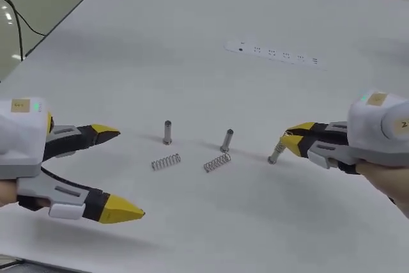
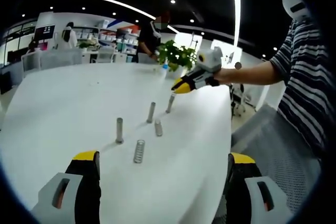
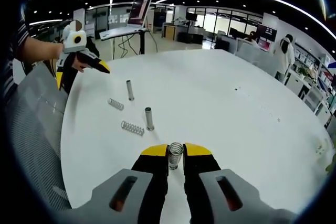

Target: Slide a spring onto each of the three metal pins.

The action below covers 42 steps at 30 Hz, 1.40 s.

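Fingers (image 3: 155, 157) of the right gripper (image 3: 176, 151) are clenched on a spring (image 3: 175, 156). You see it end-on, right between the yellow tips at bottom centre of the right gripper view. In the head view that gripper comes in from the right edge, and its tips sit at the top of a leaning pin (image 1: 275, 155) right of centre. The gripped spring looks like it's around the upper end of that pin, but how far down it goes I honestly can't tell.

Left gripper (image 1: 130, 172) is at the lower left of the head view, released, jaws spread wide over the white table (image 1: 192, 234). Mid-frame, the left pin (image 1: 167, 131) and the middle pin (image 1: 227, 140) stand upright, both bare. Just below them two more springs lie flat on the table, the left loose spring (image 1: 166, 162) under the left pin and the other loose spring (image 1: 217, 163) under the middle pin. A power strip (image 1: 271, 52) lies further up the frame, well apart from everything.
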Available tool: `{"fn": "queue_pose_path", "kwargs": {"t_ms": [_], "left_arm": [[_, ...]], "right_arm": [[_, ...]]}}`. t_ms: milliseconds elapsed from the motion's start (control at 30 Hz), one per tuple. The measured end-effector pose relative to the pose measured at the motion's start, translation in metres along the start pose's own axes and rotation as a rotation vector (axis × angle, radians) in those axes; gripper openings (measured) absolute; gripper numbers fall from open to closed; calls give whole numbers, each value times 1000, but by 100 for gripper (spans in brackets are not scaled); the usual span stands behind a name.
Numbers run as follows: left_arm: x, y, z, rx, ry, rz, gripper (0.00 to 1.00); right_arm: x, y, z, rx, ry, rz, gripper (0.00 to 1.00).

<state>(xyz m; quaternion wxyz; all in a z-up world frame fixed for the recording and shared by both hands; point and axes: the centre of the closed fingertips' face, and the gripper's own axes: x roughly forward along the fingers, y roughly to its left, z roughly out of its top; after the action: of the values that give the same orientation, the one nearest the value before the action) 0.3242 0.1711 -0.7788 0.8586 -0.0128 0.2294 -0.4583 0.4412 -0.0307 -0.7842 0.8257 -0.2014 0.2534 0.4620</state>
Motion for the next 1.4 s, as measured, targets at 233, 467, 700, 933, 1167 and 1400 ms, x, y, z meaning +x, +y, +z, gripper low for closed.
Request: {"fn": "queue_pose_path", "kwargs": {"t_ms": [233, 467, 700, 933, 1167, 1400], "left_arm": [[1, 0, 0, 1, 4, 0, 98], [1, -2, -1, 0, 4, -1, 98], [0, -1, 0, -5, 0, 2, 98], [-1, 1, 2, -3, -2, 4, 98], [1, 0, 1, -5, -1, 4, 98], [1, 0, 2, -8, -4, 4, 98]], "right_arm": [[7, 1, -10, -12, 25, 8, 8], [12, 3, -14, -13, 41, 10, 8], [14, 2, -18, -14, 50, 9, 8], [16, 5, -23, -13, 64, 13, 8], [16, 7, -24, -7, 65, 15, 8], [13, 8, -20, 11, 48, 17, 10]]}}
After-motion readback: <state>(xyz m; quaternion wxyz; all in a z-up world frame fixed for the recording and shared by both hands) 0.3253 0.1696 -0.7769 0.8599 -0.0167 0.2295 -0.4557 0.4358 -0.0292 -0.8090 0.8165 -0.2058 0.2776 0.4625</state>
